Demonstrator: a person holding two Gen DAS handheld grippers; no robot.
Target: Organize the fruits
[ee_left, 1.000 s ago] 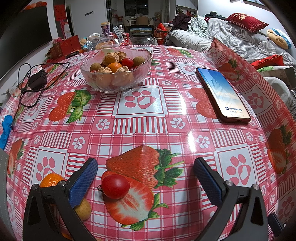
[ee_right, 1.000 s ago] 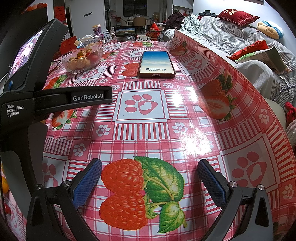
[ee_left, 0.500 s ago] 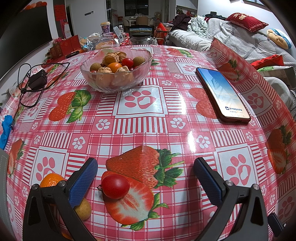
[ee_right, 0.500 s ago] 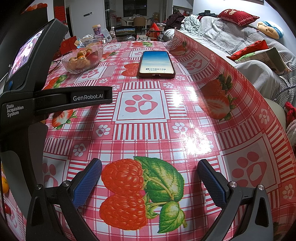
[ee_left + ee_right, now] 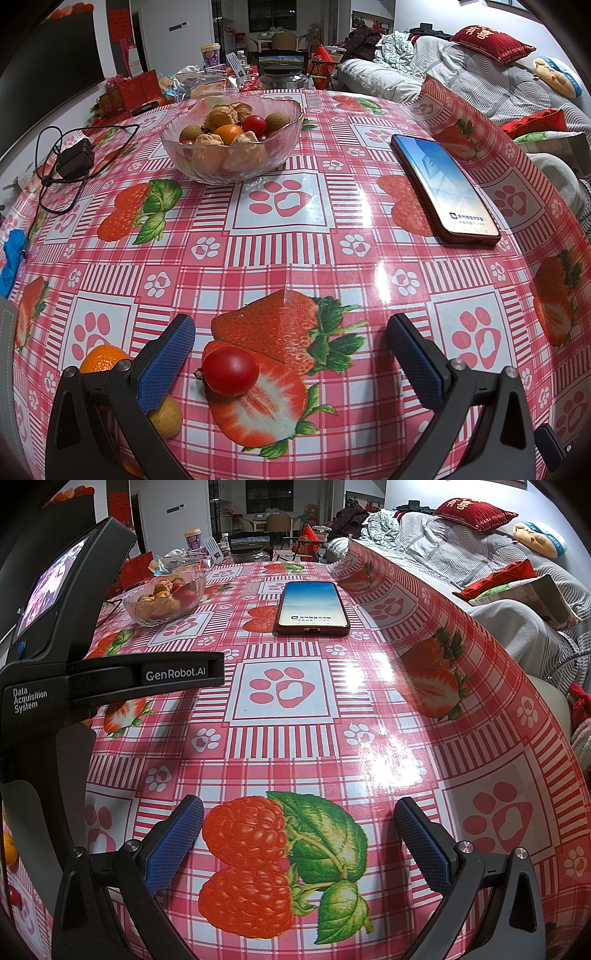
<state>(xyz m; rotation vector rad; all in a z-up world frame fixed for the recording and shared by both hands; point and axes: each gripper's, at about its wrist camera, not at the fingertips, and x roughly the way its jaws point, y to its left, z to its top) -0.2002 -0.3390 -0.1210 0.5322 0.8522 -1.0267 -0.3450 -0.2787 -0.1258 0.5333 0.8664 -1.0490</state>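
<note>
Fruits scattered and gathered on a red checked tablecloth [image 5: 295,258]. Cherry tomato [image 5: 229,371] lying loose between the wide-spread fingers of the left gripper [image 5: 291,354], nearer the finger at 8 o'clock, touching neither. Orange [image 5: 99,358] and small tan fruit [image 5: 166,415] behind that same finger, at 8 o'clock in the left view. Glass bowl [image 5: 232,162] of mixed fruit at 11 o'clock, well apart. Phone [image 5: 445,188] flat at 2 o'clock. Right gripper [image 5: 299,830] also spread wide, empty, over a printed raspberry.
</note>
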